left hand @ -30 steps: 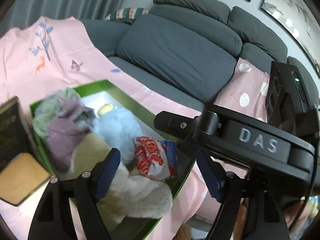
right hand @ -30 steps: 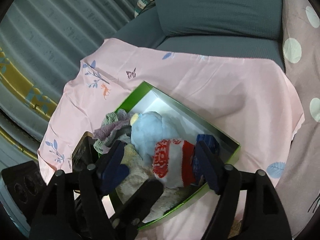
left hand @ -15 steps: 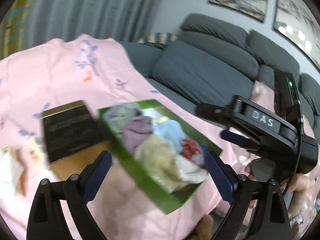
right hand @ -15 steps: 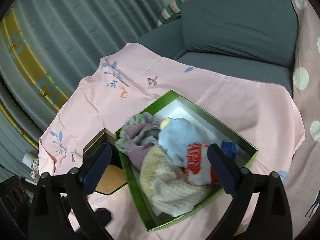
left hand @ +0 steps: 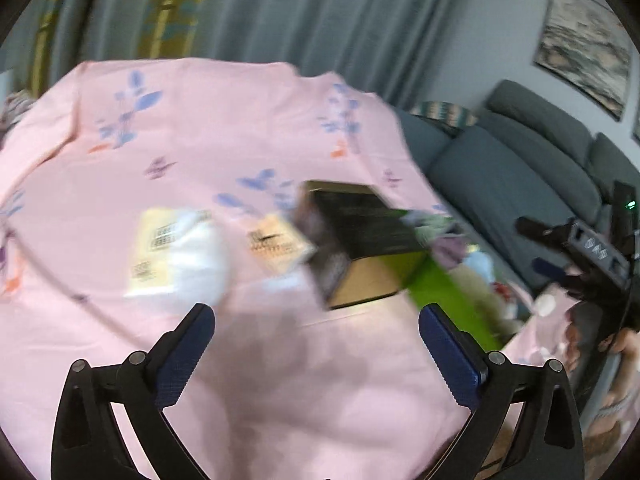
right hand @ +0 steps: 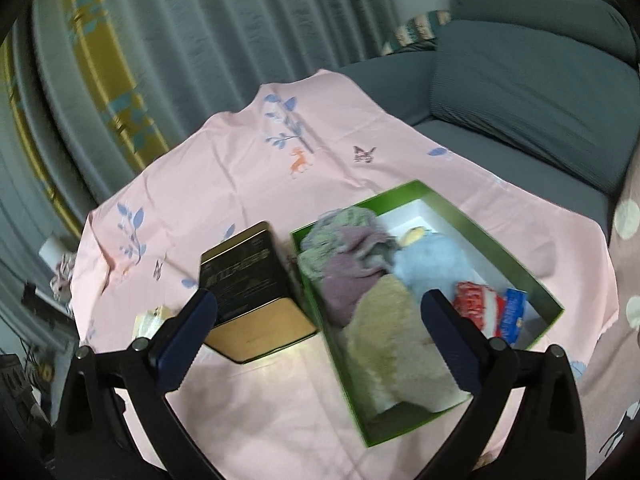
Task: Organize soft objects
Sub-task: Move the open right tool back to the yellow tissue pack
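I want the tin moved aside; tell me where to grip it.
Grip the black-and-gold tin across its two long sides, coming from above with the open right gripper. It lies flat beside the green box, so avoid pinching its box-side edge blindly.

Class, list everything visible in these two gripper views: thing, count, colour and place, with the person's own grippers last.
Green box: one, green outside, white inside, on the cloth.
Soft items: several, green-grey, mauve, cream, light blue, red-white, inside the box.
Tin: one, black and gold, beside the box.
Packets: about two, pale yellow-white, blurred, on the cloth.
Cloth: one, pink, printed, under everything.
Sofa: one, grey, behind.
Curtains: grey, backdrop.
Left gripper: one, black, blue pads, open.
Right gripper: one, same, open.
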The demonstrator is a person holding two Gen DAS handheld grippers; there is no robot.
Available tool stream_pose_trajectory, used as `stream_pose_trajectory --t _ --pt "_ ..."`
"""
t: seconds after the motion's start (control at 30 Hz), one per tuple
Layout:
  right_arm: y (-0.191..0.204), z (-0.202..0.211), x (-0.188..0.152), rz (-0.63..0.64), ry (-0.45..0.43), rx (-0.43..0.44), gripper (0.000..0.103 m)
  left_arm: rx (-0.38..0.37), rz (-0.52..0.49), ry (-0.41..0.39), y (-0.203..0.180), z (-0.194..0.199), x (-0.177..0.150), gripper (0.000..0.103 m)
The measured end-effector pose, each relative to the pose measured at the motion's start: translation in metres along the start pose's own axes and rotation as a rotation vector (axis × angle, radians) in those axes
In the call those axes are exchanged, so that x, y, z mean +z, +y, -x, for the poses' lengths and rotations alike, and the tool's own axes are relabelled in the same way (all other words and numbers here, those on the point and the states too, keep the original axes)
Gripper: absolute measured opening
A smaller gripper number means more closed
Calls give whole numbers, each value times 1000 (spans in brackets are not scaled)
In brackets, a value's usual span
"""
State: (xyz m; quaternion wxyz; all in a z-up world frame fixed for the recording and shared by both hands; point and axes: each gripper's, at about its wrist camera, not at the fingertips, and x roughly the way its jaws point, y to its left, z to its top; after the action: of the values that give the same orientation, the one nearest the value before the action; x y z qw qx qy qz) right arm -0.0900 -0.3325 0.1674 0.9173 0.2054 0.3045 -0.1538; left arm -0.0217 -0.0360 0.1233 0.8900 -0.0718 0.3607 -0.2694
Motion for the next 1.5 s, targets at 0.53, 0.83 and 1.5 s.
stream_pose_trajectory --t 0.53,0.83,1.5 --pt "97 -35 -33 218 87 100 101 189 257 -18 114 8 -36 102" --pt "180 -83 -35 458 242 121 81 289 210 -59 122 18 -34 102" --pt "249 -249 -38 837 584 -226 58 250 307 -13 145 16 -32 102"
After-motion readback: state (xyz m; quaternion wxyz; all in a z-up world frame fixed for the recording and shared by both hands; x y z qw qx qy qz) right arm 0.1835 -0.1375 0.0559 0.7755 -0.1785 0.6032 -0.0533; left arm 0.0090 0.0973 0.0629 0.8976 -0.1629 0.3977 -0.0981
